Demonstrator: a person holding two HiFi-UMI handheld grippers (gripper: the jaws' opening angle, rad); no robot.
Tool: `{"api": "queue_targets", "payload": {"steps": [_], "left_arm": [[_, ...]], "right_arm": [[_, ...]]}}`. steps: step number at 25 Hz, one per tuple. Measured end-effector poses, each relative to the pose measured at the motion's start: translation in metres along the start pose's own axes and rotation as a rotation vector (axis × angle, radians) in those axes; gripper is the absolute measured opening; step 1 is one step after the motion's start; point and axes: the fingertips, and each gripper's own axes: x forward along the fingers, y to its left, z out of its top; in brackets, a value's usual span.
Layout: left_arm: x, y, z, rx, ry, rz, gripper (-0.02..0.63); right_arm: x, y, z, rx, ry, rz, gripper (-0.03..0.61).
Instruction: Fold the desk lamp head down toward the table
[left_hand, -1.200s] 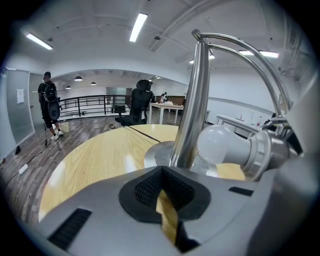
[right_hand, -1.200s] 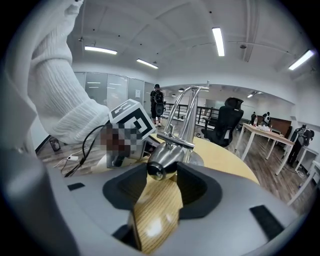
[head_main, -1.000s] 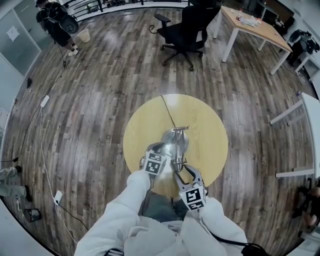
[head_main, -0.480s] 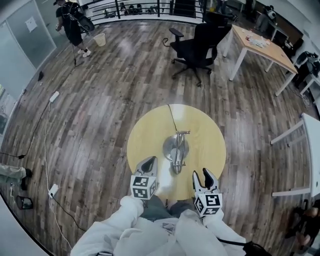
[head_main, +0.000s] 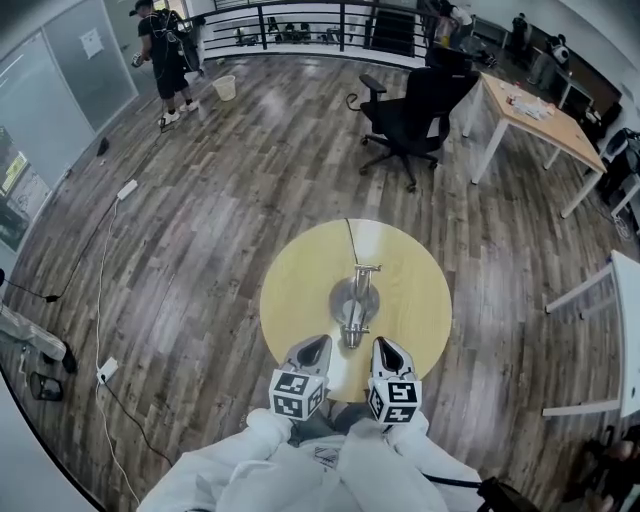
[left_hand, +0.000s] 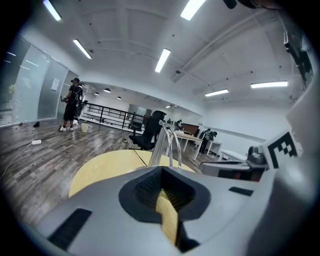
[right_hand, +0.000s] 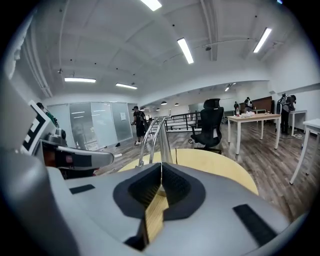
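Left gripper (head_main: 316, 346) and right gripper (head_main: 384, 348) had drawn back from the lamp to the near rim of the round table (head_main: 290, 262). At its centre stood the desk lamp (head_main: 354, 300), head seemingly lowered, so the fold looked done and next came only a check. Left jaws were together, empty; right jaws had just been closing on nothing. The office chair (head_main: 415, 105) stood well apart; nothing blocked the way.

The round tabletop (head_main: 290, 290) is occupied only at its middle, by the desk lamp (head_main: 352, 300). Bare wood is left to the left and right of the lamp and between it and the near rim. Behind the lamp a thin cord (head_main: 349, 240) is laid across to the far rim. An office chair (head_main: 415, 110) is set well beyond the lamp, on the floor (head_main: 200, 220).
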Motion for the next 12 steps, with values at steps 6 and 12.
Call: {"api": "queue_targets", "payload": {"steps": [6, 12], "left_arm": [[-0.012, -0.018, 0.027, 0.015, -0.055, 0.022, 0.0], [-0.048, -0.037, 0.029, -0.013, -0.116, 0.014, 0.0]], "right_arm": [[-0.014, -0.018, 0.024, 0.073, -0.035, 0.023, 0.015], [-0.052, 0.004, 0.027, 0.059, -0.078, -0.001, 0.015]]}}
